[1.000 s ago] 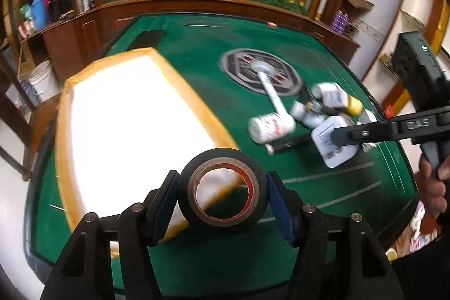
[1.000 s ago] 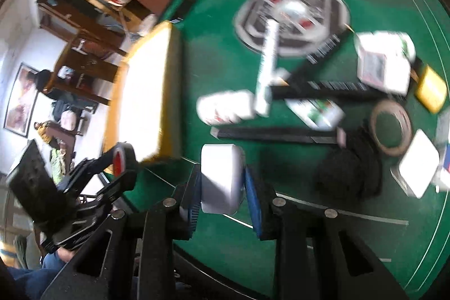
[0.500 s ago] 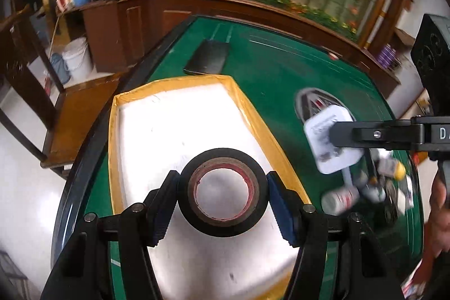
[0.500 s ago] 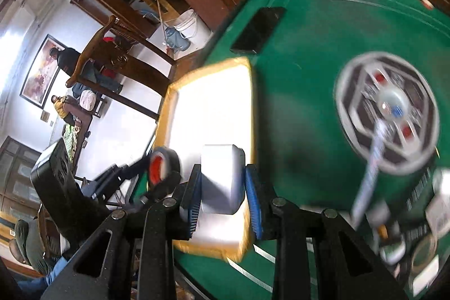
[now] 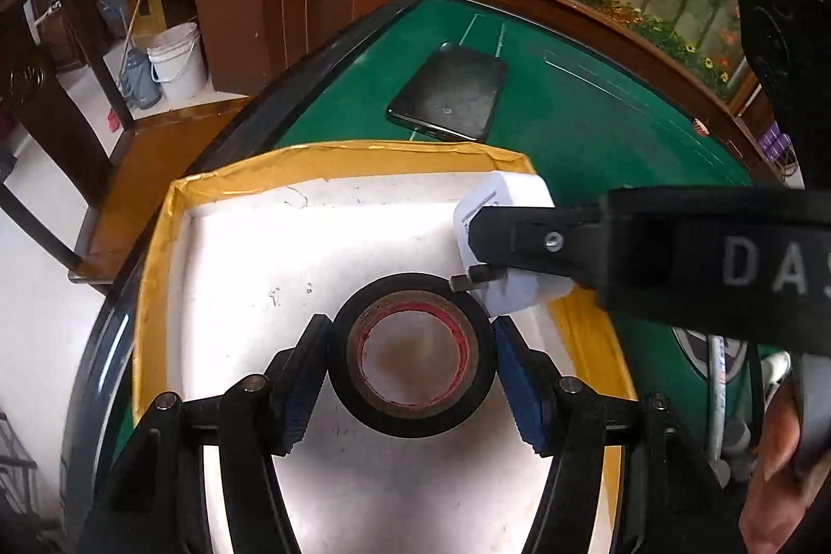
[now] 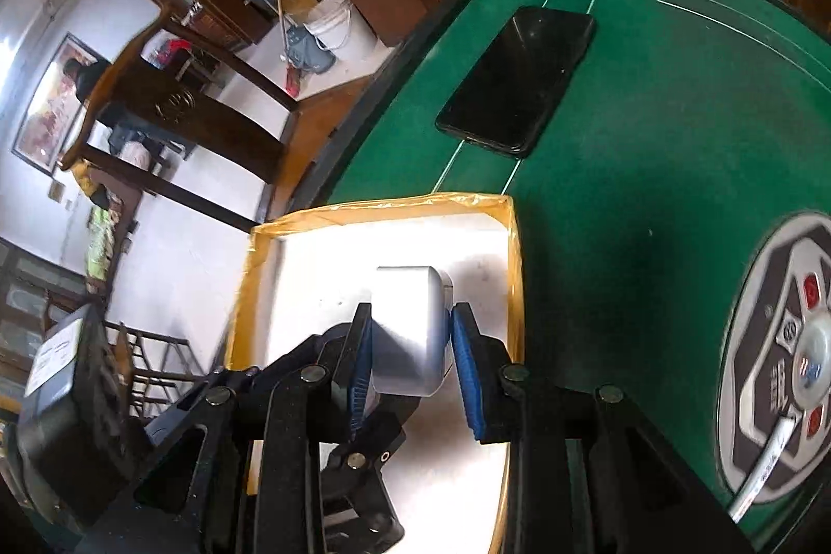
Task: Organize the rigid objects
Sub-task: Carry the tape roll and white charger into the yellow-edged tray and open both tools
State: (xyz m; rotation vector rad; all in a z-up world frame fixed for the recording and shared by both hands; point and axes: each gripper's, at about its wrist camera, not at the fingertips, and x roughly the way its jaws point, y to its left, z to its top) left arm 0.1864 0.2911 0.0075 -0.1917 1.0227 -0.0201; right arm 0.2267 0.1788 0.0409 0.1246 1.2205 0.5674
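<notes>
A black tape roll [image 5: 410,424] with a red-brown core sits between the blue pads of my left gripper [image 5: 410,362], which is shut on it above the white floor of the yellow-rimmed tray [image 5: 332,162]. My right gripper [image 6: 410,346] is shut on a white plug adapter [image 6: 410,330] and hovers over the tray's [image 6: 363,211] far right part. In the left wrist view the adapter [image 5: 511,196] shows metal prongs and hangs just beyond the tape roll, near the tray's right rim. The tape roll is hidden in the right wrist view.
A black phone [image 5: 449,94] lies on the green felt table [image 6: 649,138] just beyond the tray. A round grey emblem [image 6: 779,356] marks the table's middle at the right. A wooden chair [image 6: 171,112] and a white bucket [image 5: 176,58] stand past the table's left edge.
Both grippers have swung left, away from the pile of objects, and now hang over the tray. Each keeps its load: the tape roll on the left, the adapter on the right.
</notes>
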